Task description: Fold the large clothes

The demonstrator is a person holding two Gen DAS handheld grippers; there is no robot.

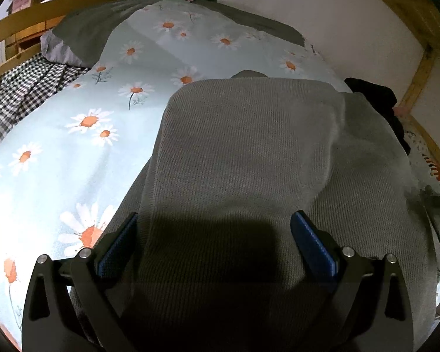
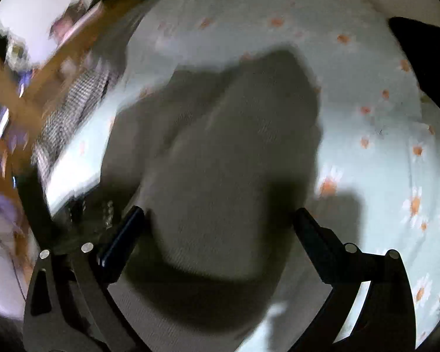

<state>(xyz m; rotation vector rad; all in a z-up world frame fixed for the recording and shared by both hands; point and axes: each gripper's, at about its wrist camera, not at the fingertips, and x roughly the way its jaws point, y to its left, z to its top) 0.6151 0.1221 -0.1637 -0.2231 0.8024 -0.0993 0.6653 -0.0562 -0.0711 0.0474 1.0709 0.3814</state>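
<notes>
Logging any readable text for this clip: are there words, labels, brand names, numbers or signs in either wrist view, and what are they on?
None can be read.
Grey knitted garment: no tag or print showing.
Daisy bedsheet: flower pattern only.
Clutter behind the wooden bed rail: too small to tell whether it bears text.
Right wrist view: motion-blurred, so nothing is legible there.
</notes>
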